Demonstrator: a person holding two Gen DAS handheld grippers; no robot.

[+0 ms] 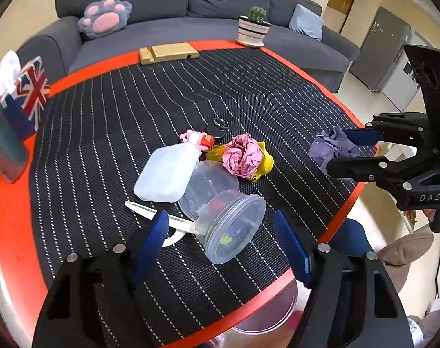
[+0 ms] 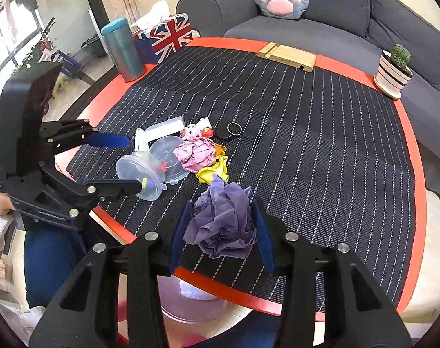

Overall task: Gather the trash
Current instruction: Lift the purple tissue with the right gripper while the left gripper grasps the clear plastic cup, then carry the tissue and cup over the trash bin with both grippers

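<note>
the crumpled purple paper (image 2: 223, 217) at the surface's near edge is bracketed by the right gripper (image 2: 221, 232), jaws half-closed, contact unclear; the left gripper (image 1: 220, 243), jaws wide, faces the plastic tub (image 1: 231, 226).

Crumpled purple paper (image 2: 224, 220) near the table's edge; crumpled pink paper (image 2: 195, 152) atop yellow scrap (image 2: 215, 171).

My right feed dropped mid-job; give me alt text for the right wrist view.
The right gripper straddles a crumpled purple paper wad at the near edge of the striped table mat, jaws on both sides of it. Ahead lie pink paper and clear plastic containers, with the left gripper open at one container.
</note>
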